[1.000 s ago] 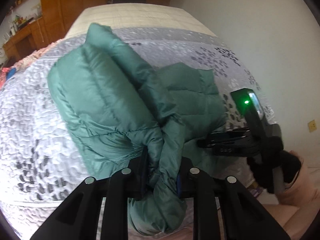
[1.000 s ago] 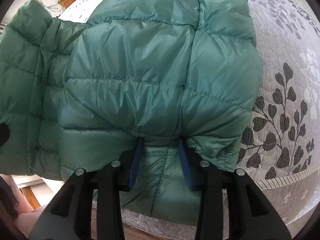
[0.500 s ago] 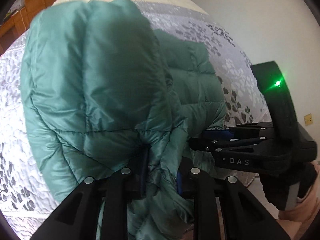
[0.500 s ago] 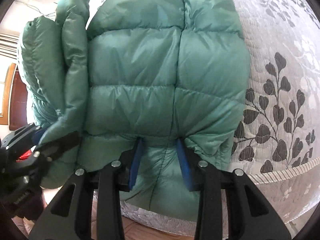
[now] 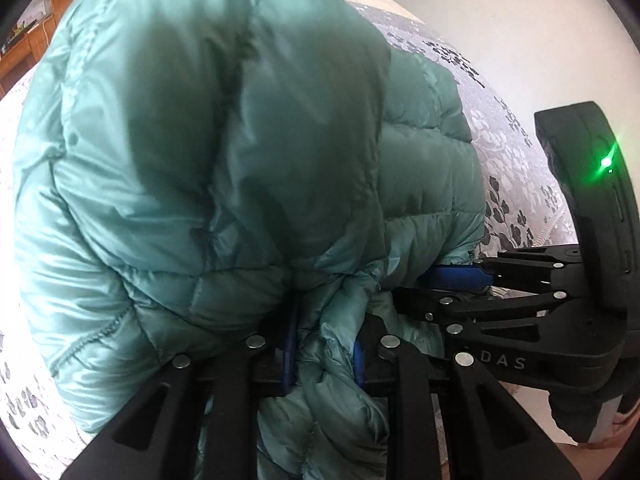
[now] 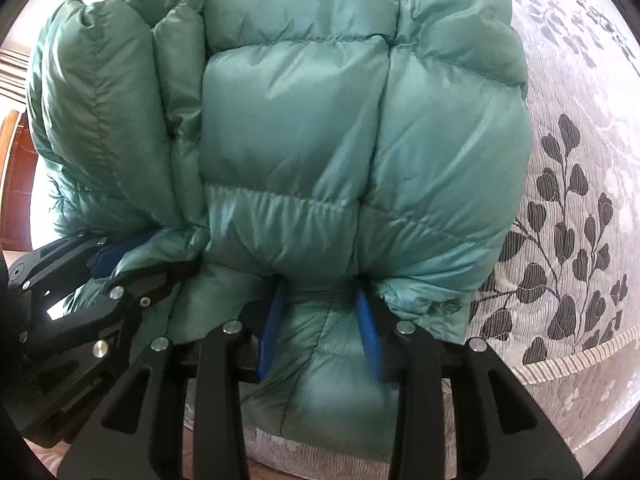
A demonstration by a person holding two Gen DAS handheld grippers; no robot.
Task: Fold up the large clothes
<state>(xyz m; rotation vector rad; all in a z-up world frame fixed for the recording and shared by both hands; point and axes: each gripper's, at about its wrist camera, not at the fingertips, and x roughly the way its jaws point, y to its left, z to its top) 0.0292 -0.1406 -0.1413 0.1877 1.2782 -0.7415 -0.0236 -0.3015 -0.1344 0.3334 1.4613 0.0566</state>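
**Jacket pinched at its near edge, both grippers on it**

Jacket (image 6: pixel 360 140), the green quilted down one, is your landmark. It lies on the bedspread (image 6: pixel 568 220), its near edge hanging over the side of the bed toward you.

At the jacket's left portion, your left gripper (image 5: pixel 324 344) has its blue pads narrowed onto a bunched, gathered fold of fabric, and a thick doubled-over lobe billows up beyond them. Just to the right of that, at the jacket's near hem, your right gripper (image 6: pixel 318 332) stands somewhat wider, its pads pressing a padded band of the hem from both sides. The two grippers are close together, nearly side by side.

Risks, as I judge them: the shell is slick and puffy, so if you release quickly the trapped air will likely spring the fold open. The left pinch holds only a twisted bunch; pulling sideways could drag the layers askew rather than flat. The overhanging hem may tug the bundle off the edge.

Right of the jacket, the bedspread is pale grey with dark leaf prints and a striped border. Beyond the jacket's far left, wooden furniture (image 5: pixel 24 52) shows; beyond its right, a plain white wall (image 5: pixel 500 20).
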